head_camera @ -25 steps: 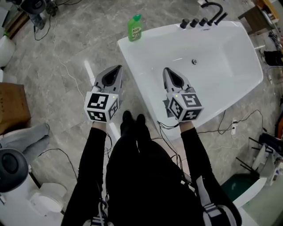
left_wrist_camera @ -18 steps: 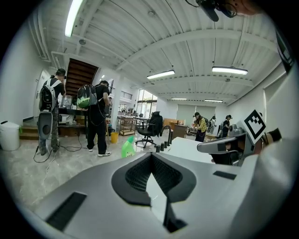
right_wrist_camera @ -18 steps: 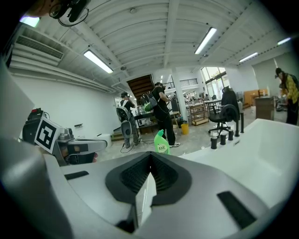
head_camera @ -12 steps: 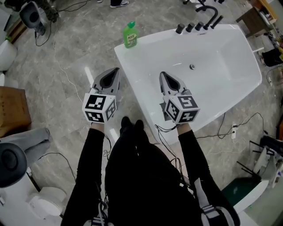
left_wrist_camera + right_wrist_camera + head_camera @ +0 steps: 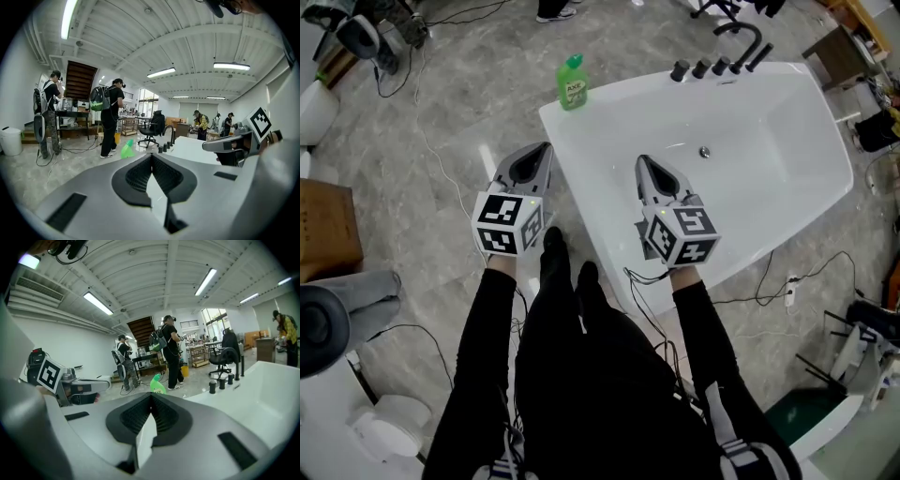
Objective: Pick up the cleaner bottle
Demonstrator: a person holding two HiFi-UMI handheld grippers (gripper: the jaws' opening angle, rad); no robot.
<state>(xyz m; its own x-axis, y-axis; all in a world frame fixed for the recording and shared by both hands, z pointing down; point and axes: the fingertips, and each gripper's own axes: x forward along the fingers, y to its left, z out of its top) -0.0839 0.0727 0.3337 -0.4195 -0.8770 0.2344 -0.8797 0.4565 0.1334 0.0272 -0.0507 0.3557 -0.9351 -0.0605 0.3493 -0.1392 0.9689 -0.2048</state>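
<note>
Well ahead, cleaner bottle — apart from closed fingers

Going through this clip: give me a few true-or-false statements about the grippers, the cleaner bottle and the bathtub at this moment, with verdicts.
1. The left gripper and the right gripper are both shut with nothing between the jaws. True.
2. The right gripper holds the green cleaner bottle. False: the bottle stands free by the bathtub's corner, ahead of both grippers.
3. The right gripper is over the bathtub. True.
4. The bathtub is full of water. False: it looks empty, with its drain showing.
</note>
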